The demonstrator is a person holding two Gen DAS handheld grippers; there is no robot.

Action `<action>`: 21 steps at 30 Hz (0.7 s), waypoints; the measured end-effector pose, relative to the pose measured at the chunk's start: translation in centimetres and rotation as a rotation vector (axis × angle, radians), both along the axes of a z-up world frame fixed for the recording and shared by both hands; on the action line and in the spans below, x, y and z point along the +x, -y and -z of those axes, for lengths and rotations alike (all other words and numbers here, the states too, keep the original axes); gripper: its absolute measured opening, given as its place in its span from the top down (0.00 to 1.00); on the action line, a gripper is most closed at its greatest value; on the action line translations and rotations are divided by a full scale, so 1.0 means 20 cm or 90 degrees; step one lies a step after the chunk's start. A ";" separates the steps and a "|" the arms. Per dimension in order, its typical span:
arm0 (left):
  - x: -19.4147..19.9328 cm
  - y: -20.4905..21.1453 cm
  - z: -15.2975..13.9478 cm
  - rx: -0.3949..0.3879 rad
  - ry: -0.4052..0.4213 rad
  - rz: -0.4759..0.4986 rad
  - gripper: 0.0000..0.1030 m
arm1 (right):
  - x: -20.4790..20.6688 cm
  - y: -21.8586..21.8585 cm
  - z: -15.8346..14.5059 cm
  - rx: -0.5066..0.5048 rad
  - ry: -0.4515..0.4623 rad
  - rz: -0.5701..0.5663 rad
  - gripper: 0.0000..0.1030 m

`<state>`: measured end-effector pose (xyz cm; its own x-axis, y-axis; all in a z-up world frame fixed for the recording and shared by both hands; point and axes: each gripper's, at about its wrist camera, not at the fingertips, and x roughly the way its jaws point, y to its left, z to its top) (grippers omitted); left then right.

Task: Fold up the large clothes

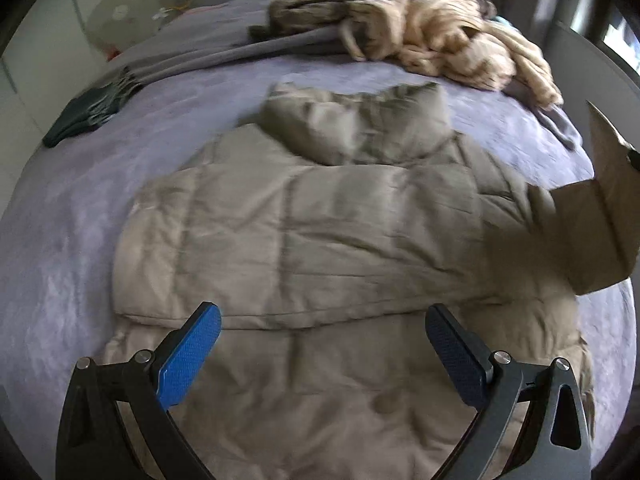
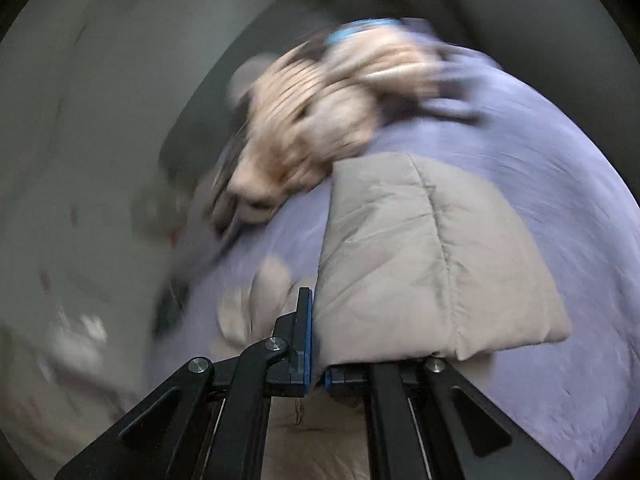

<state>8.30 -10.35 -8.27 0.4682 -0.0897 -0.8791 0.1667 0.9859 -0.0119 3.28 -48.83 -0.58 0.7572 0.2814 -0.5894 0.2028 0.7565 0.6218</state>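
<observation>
one large quilted jacket (image 1: 304,232), beige-grey, puffy, stitched in square panels, lying spread flat on a lilac bed cover (image 1: 72,216); hood at the far end, hem nearest the camera. surface creased, matte. one sleeve (image 2: 432,264) lifted off the bed, hanging as a padded flap with a seam down its length. right gripper (image 2: 316,364): jaws closed tight, pinching the edge of that sleeve. left gripper (image 1: 320,344): blue pads spread wide above the hem, nothing between them. one striped tan and brown blanket (image 1: 432,40), bunched at the far side of the bed, well apart from the jacket.
</observation>
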 end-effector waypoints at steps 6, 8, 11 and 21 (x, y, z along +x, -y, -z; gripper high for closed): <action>0.06 -0.20 0.05 0.003 0.005 -0.034 0.01 | 0.26 -0.74 0.14 -0.141 -0.046 -0.167 0.96; 0.09 -0.26 0.08 -0.004 0.000 -0.043 0.01 | 0.27 -0.87 0.25 -0.158 -0.072 -0.198 0.96; 0.11 -0.31 0.12 -0.006 -0.002 -0.048 0.01 | 0.31 -1.00 0.43 -0.172 -0.125 -0.223 0.96; 0.16 -0.30 0.20 -0.041 -0.024 -0.032 0.01 | 0.23 -0.93 0.55 -0.054 -0.214 -0.182 0.50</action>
